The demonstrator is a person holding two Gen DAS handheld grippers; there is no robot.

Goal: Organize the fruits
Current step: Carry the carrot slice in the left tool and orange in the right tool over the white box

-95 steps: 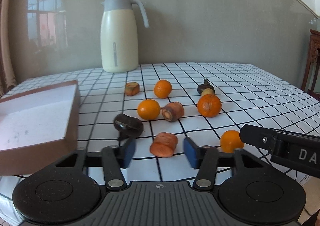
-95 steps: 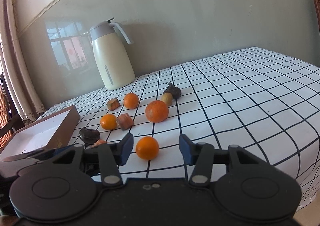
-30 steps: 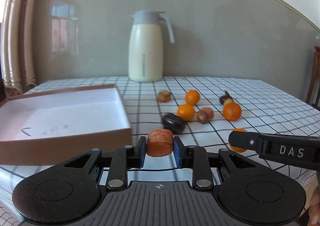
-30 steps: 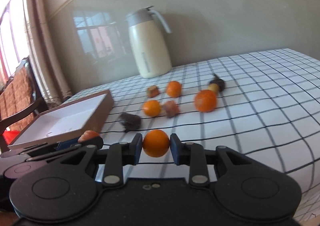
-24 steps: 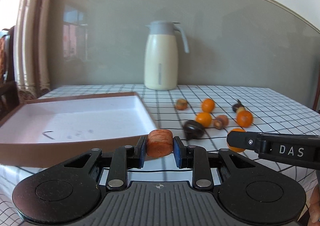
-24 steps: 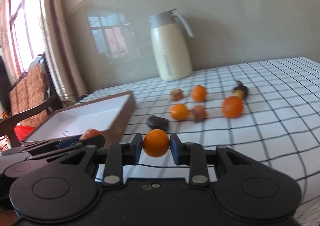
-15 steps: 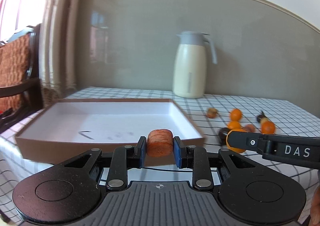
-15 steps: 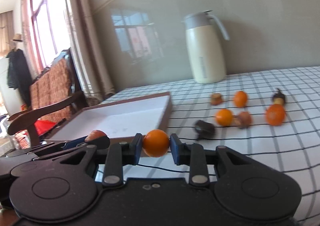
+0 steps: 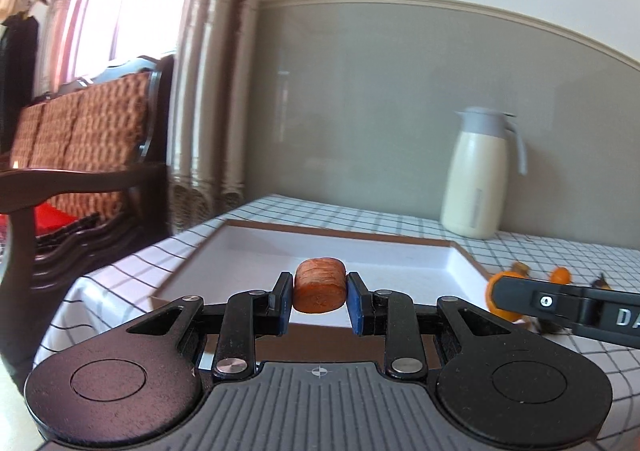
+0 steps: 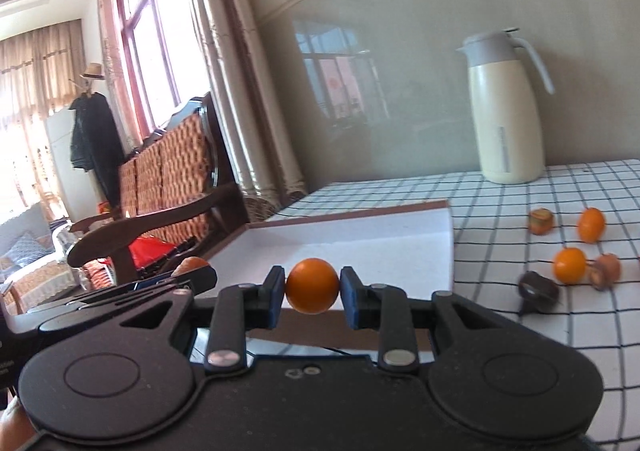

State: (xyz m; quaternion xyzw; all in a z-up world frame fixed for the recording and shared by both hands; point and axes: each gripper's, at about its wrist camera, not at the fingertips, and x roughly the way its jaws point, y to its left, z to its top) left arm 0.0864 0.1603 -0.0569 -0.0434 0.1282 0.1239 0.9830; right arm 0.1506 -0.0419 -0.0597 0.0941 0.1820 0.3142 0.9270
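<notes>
My left gripper (image 9: 319,303) is shut on an orange carrot chunk (image 9: 320,285) and holds it in front of the near rim of the brown box (image 9: 256,251) with a white inside. My right gripper (image 10: 312,297) is shut on a small orange (image 10: 312,285) and holds it before the same box (image 10: 360,239). The right gripper's arm also shows in the left wrist view (image 9: 568,305), and the orange it holds peeks out behind it (image 9: 505,316). Several oranges (image 10: 569,265) and dark pieces (image 10: 538,291) lie on the checked tablecloth to the right.
A cream thermos jug (image 9: 478,175) stands at the back of the table by the grey wall. A wooden chair with a woven back (image 9: 84,155) stands left of the table (image 9: 560,247). Curtains and a window are behind it.
Both grippers, each holding its piece, have swung left from the scattered fruit to the box. The box now sits straight ahead of both.
</notes>
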